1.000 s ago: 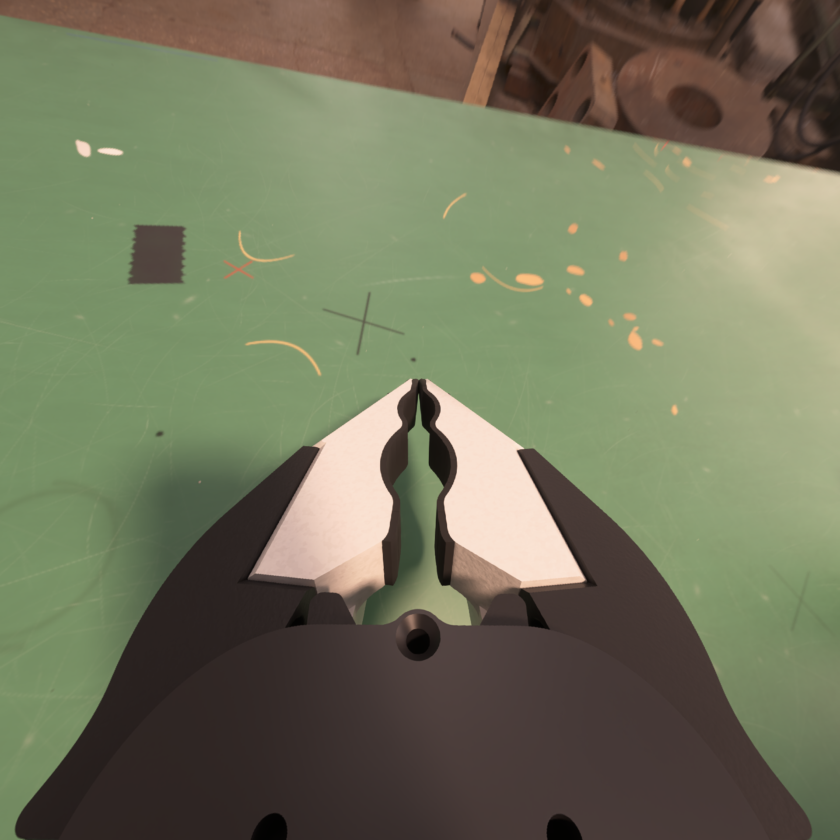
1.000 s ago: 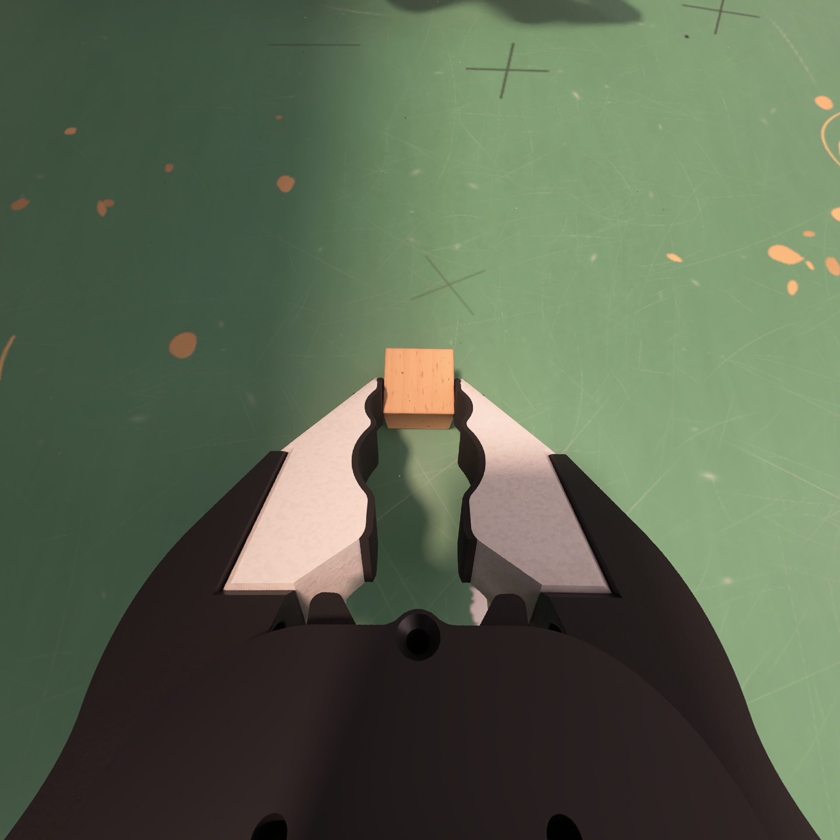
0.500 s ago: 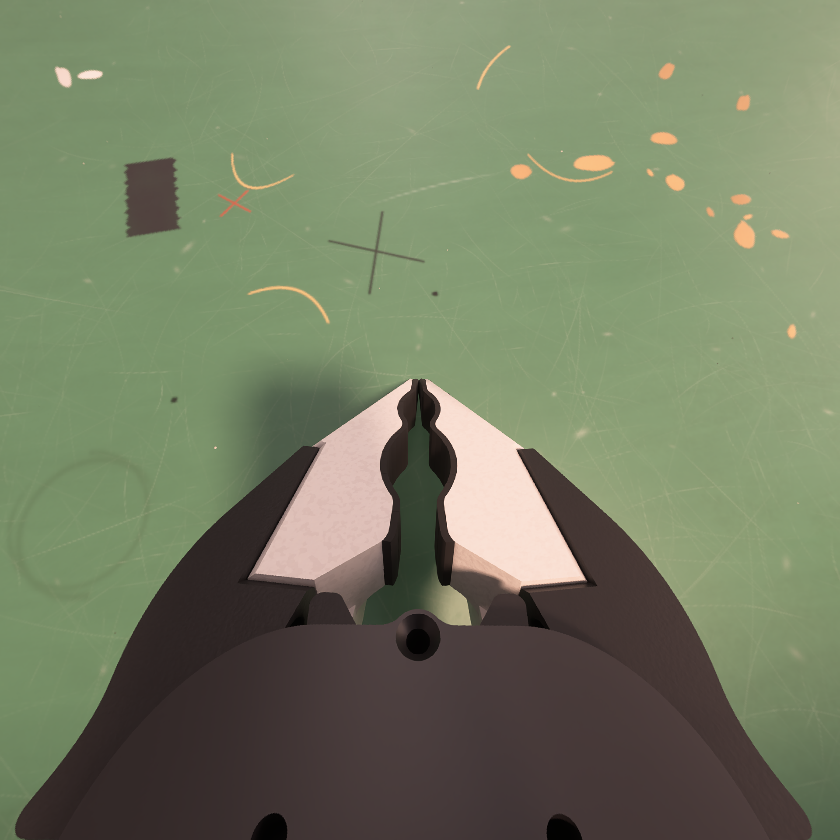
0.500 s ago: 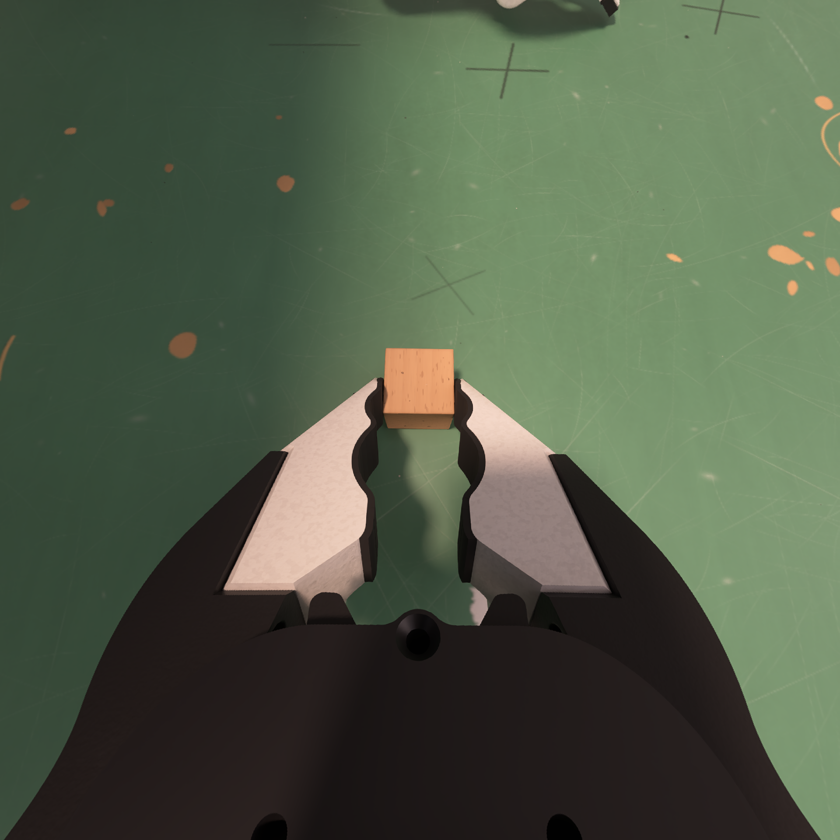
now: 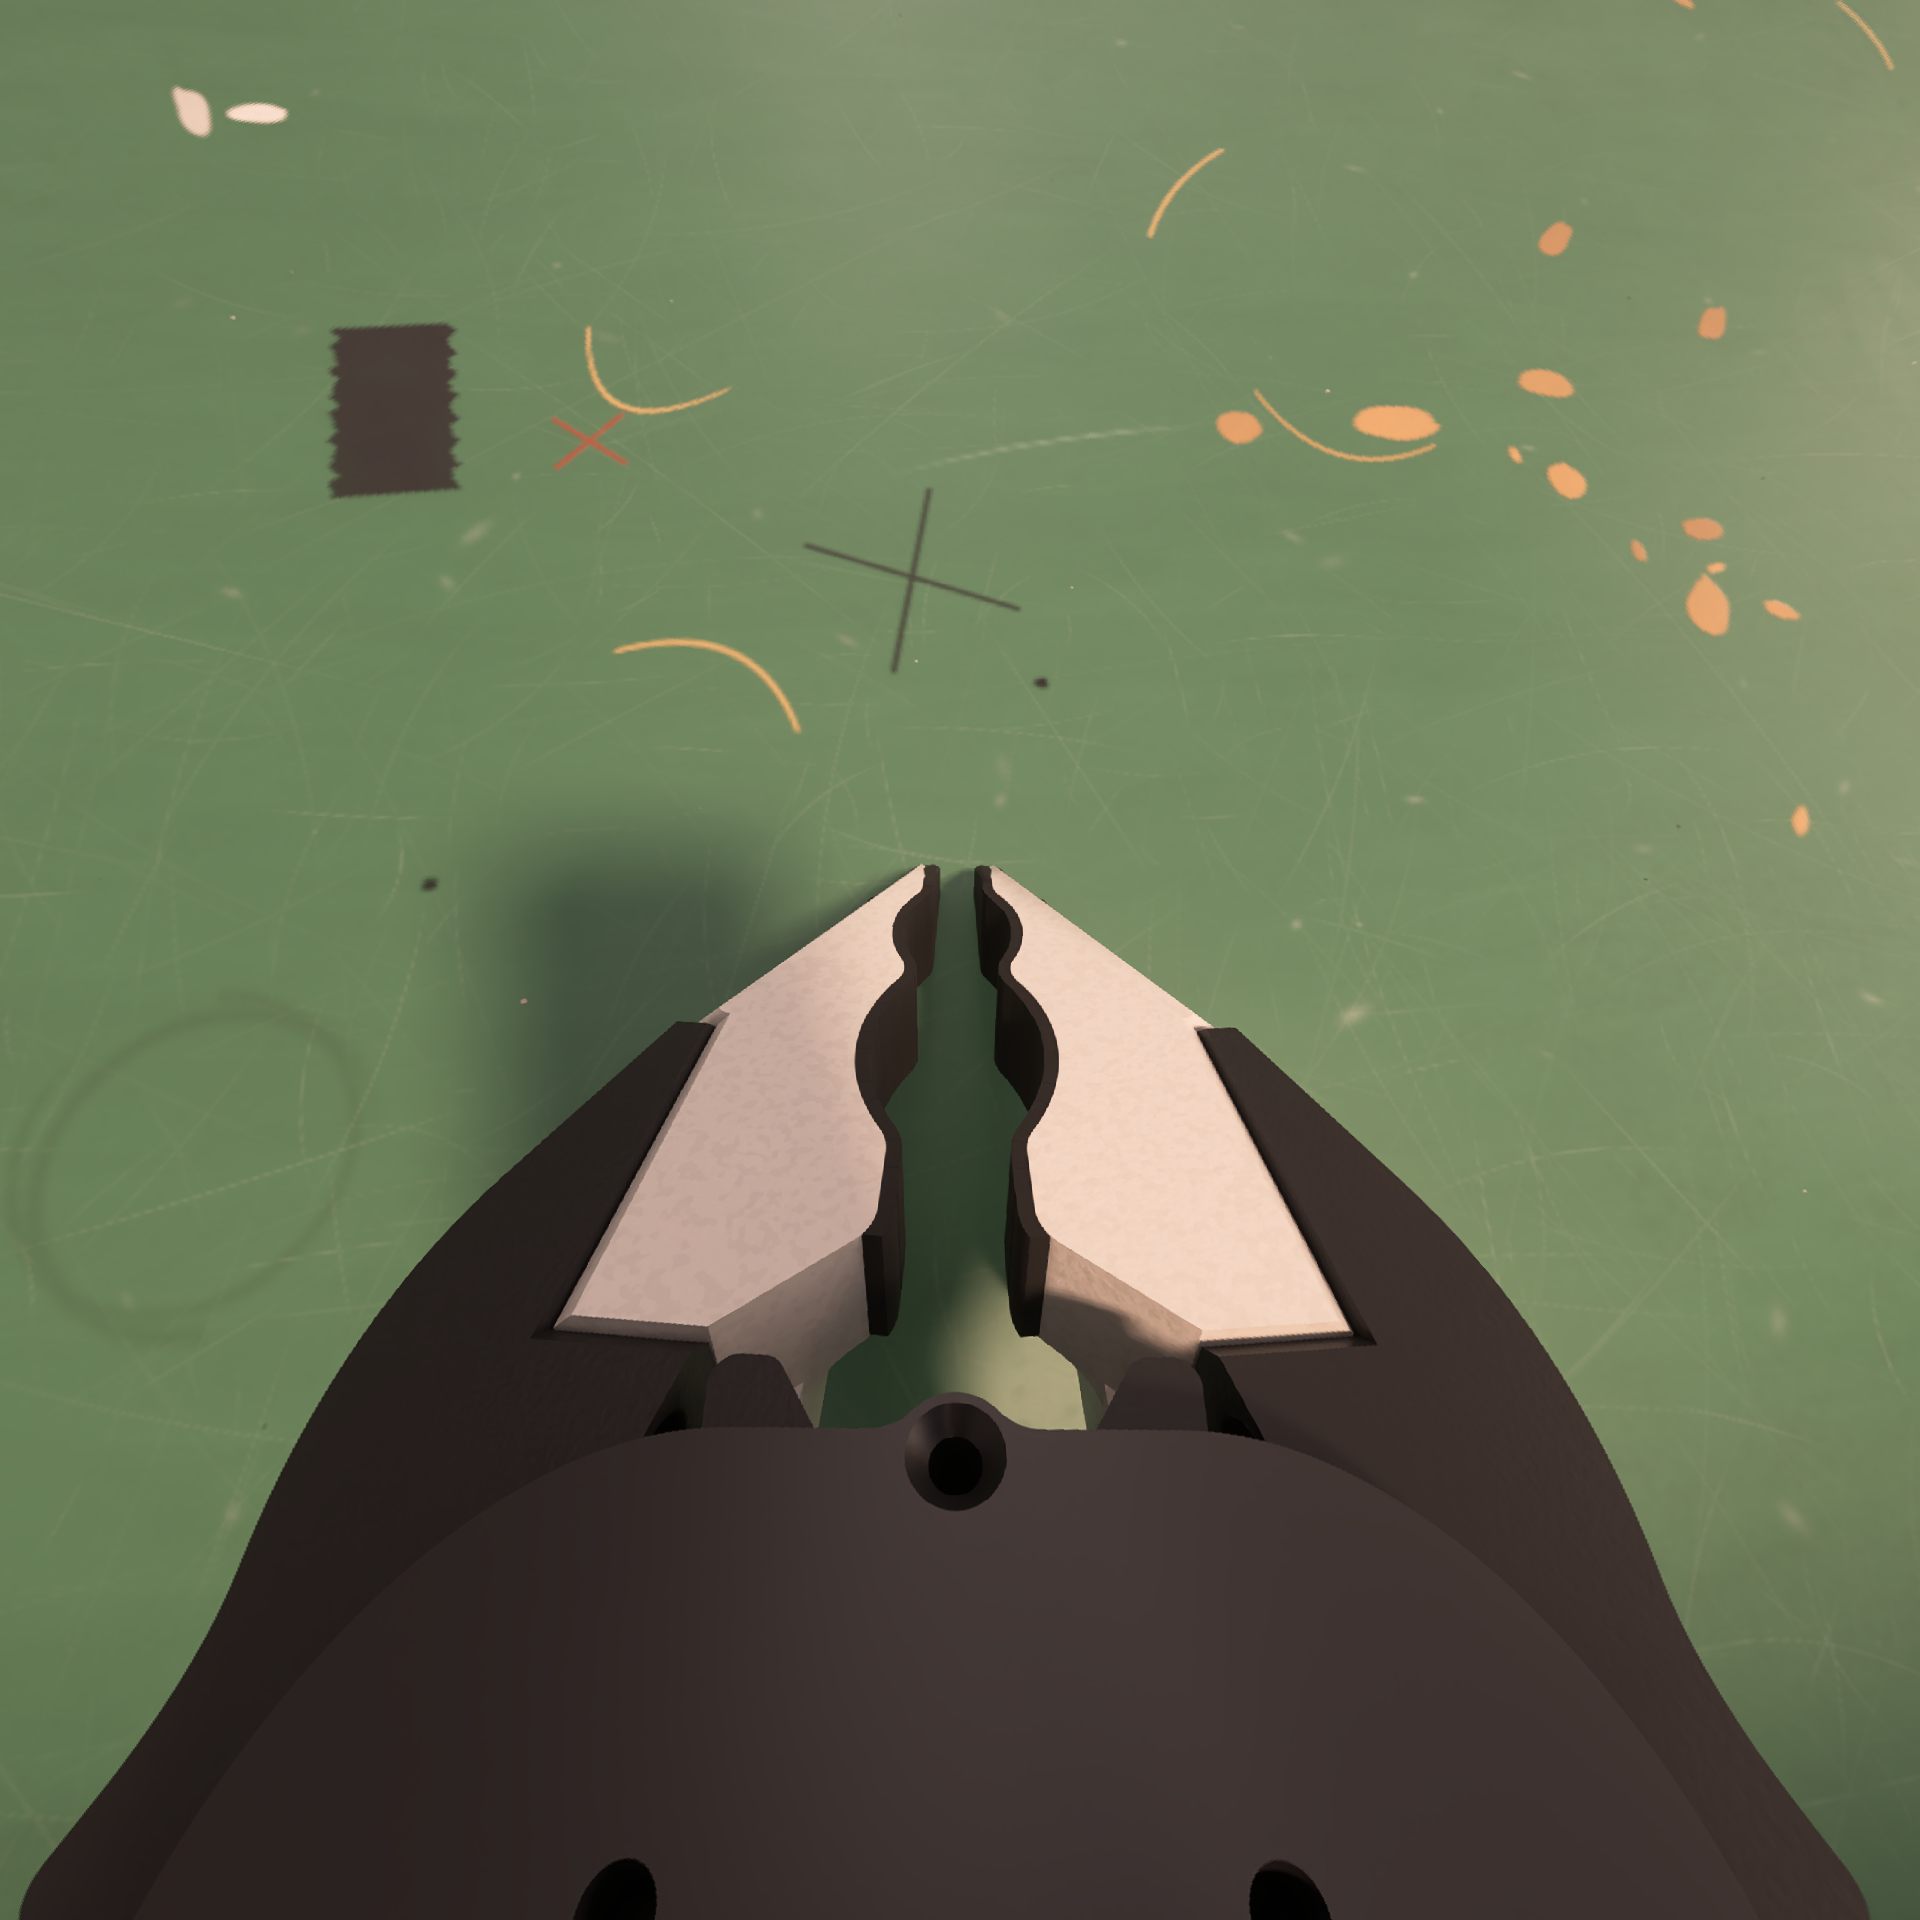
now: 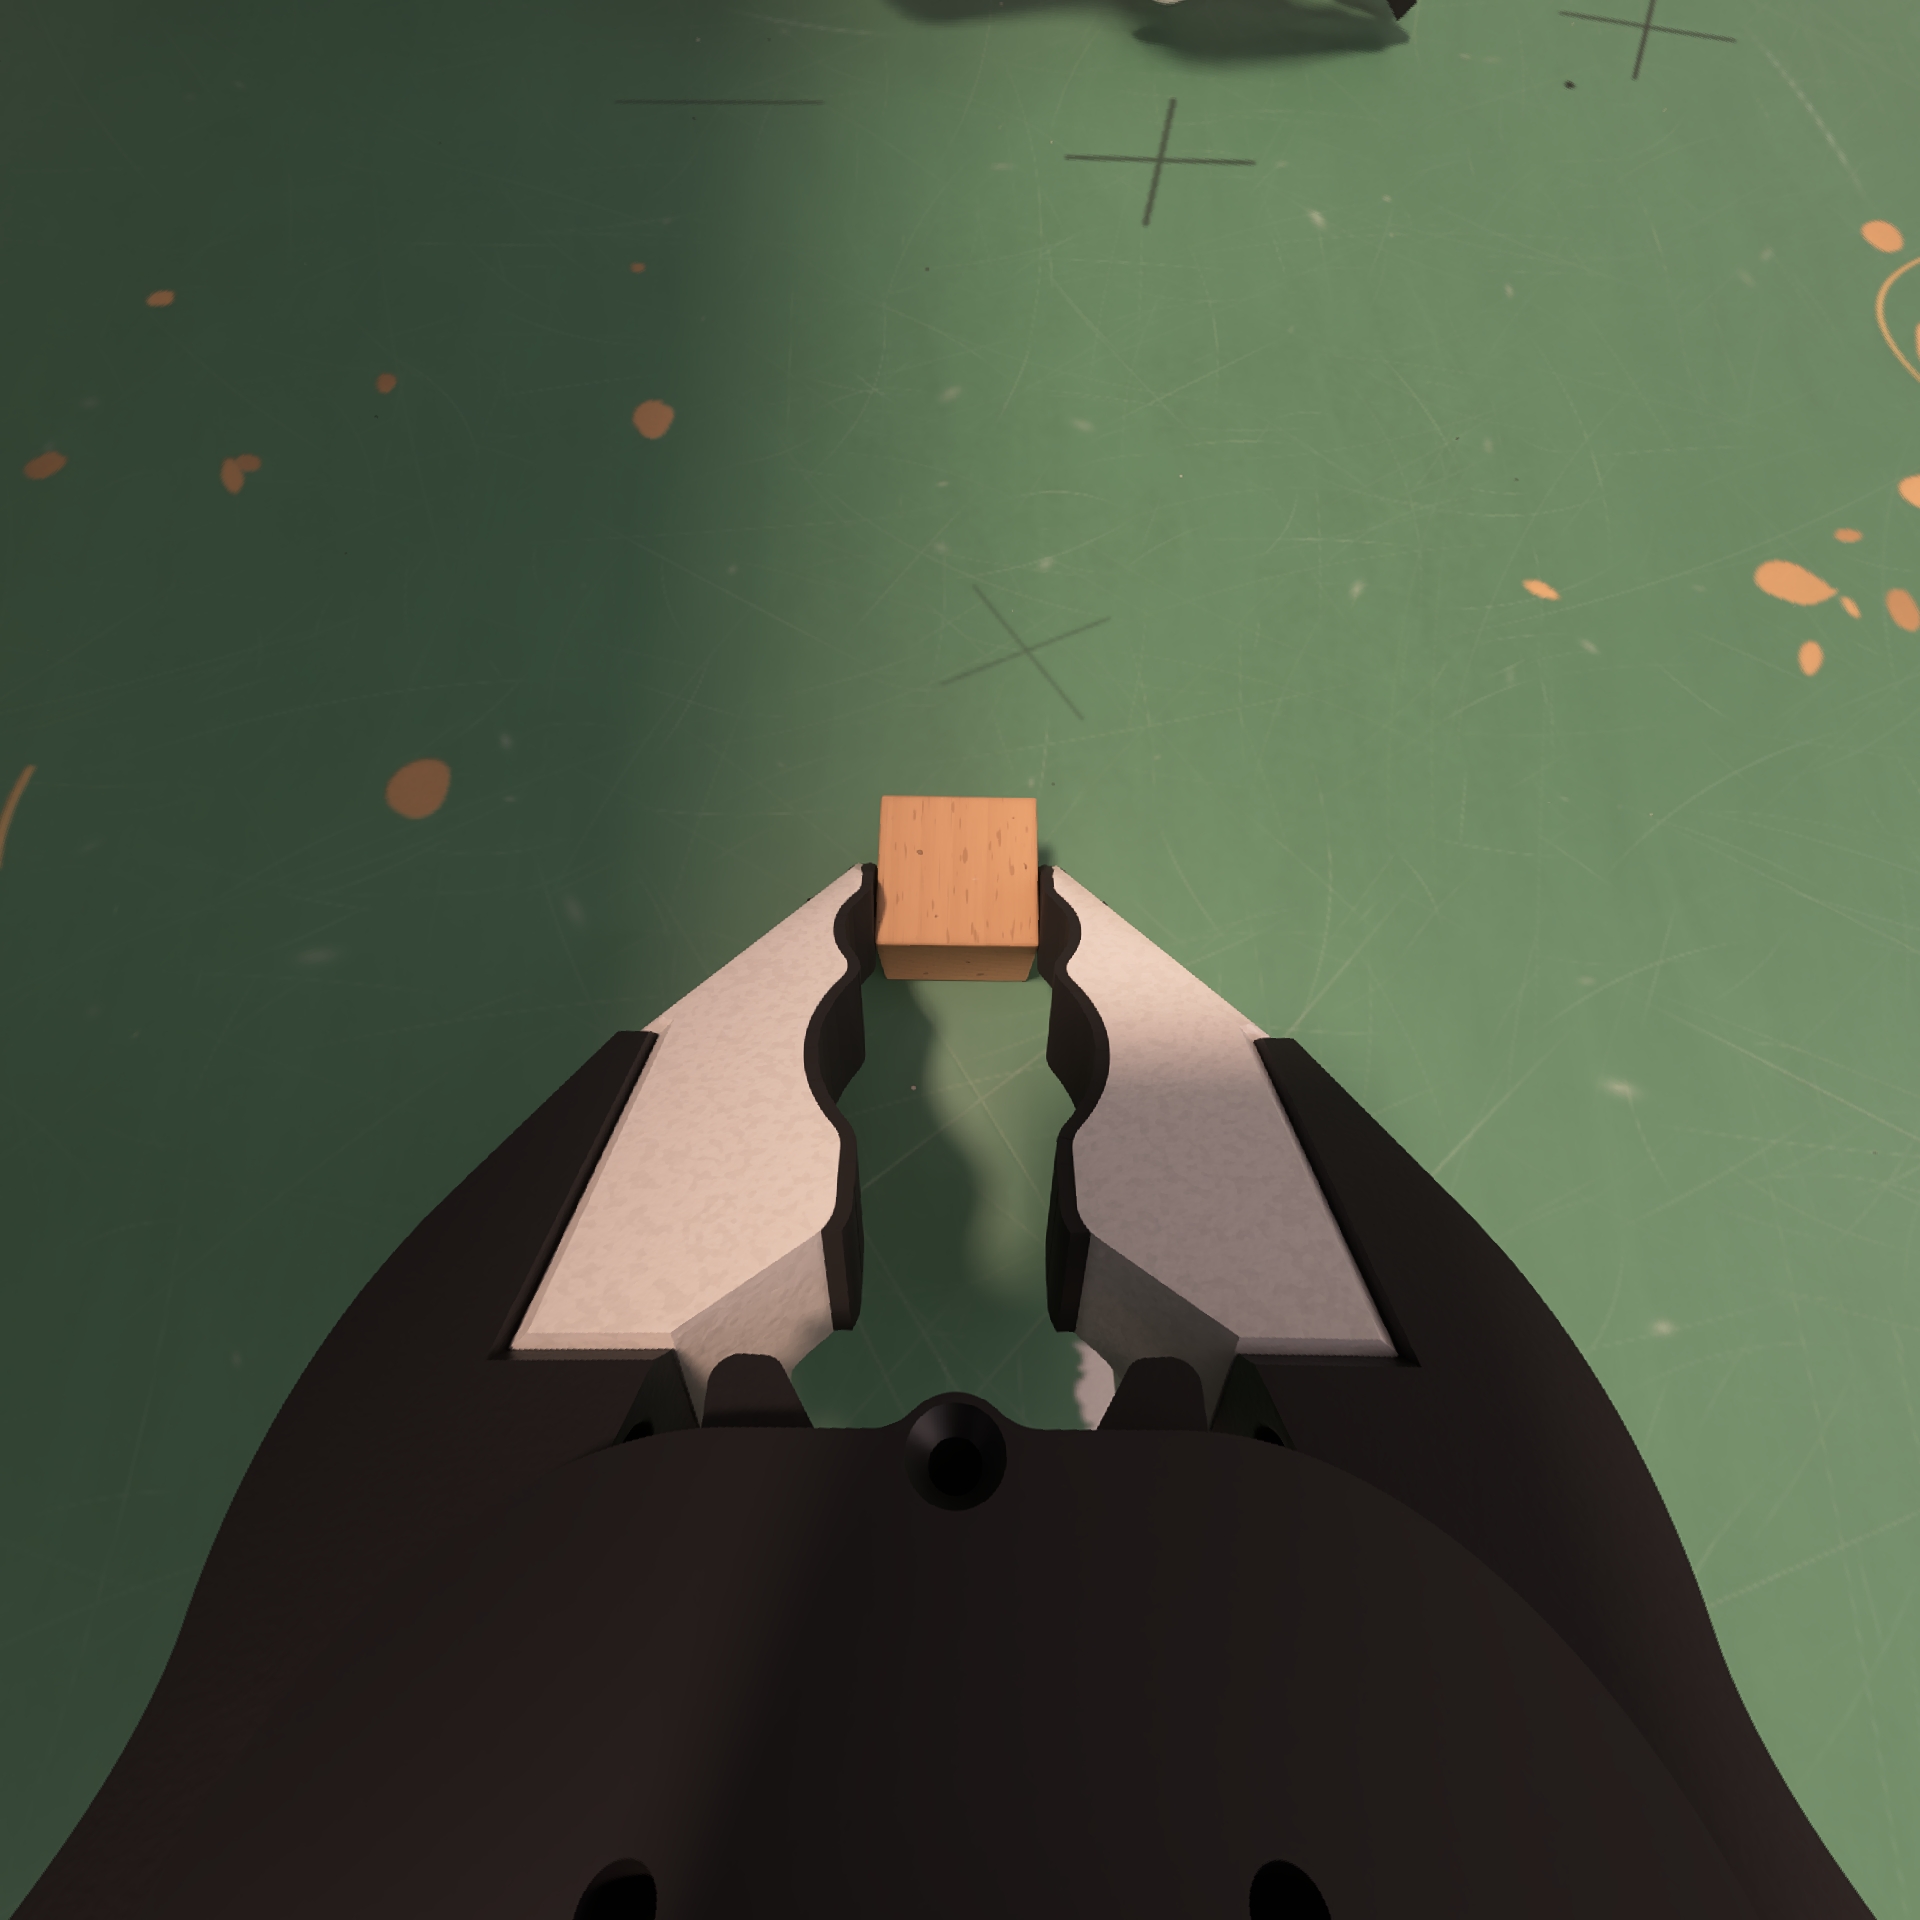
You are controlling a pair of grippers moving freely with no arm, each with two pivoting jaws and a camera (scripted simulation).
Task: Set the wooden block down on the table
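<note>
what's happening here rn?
The right gripper is shut on a small wooden block, pinched between its fingertips over the green table. The pictures don't settle whether the block touches the surface yet. The left gripper holds nothing; its jaws are slightly parted and it hovers above a bare, paint-flecked part of the table near a black cross mark. The release is not yet done.
</note>
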